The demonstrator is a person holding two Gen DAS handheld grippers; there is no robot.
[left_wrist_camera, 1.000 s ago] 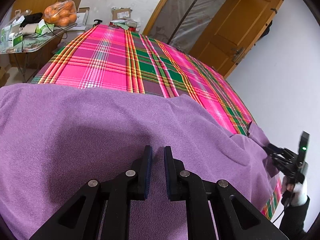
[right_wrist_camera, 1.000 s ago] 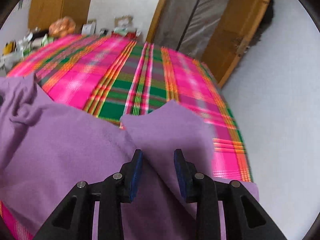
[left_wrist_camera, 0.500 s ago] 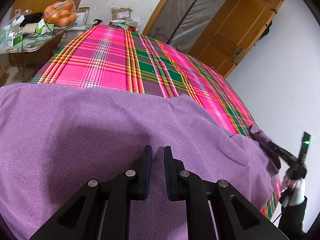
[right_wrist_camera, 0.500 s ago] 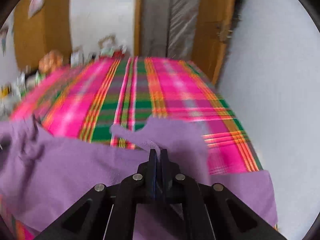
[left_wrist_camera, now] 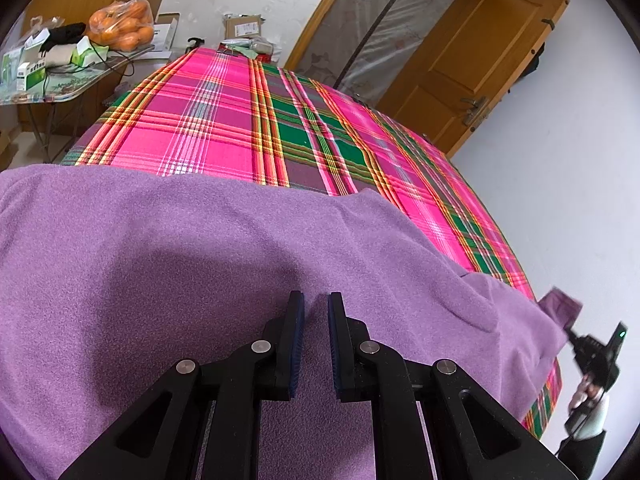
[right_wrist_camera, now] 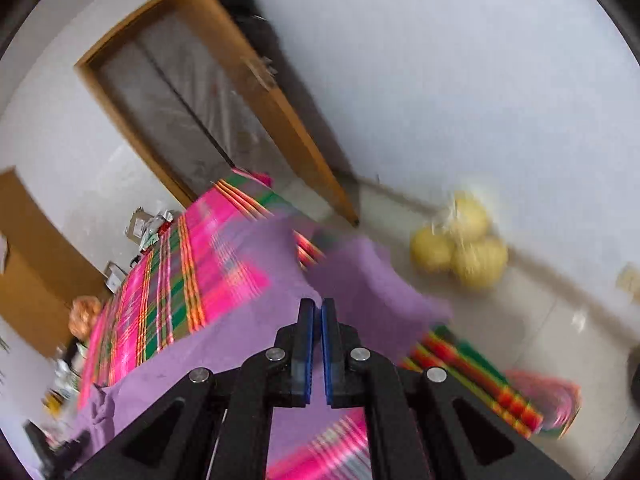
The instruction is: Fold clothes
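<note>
I am keeping my left gripper (left_wrist_camera: 316, 312) hovering over the purple garment (left_wrist_camera: 168, 264), jaws standing at a narrow gap with nothing pinched; the garment is lying spread across the near end of the plaid bedspread (left_wrist_camera: 224, 120); my right gripper (right_wrist_camera: 317, 312) is pinching a corner of it, the jaws easing apart slightly, cloth between the pads.

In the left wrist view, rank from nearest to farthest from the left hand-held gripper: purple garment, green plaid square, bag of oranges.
1. Purple garment, directly under the left hand-held gripper.
2. Green plaid square, mid-bed, ahead.
3. Bag of oranges, far left on the side table.
</note>
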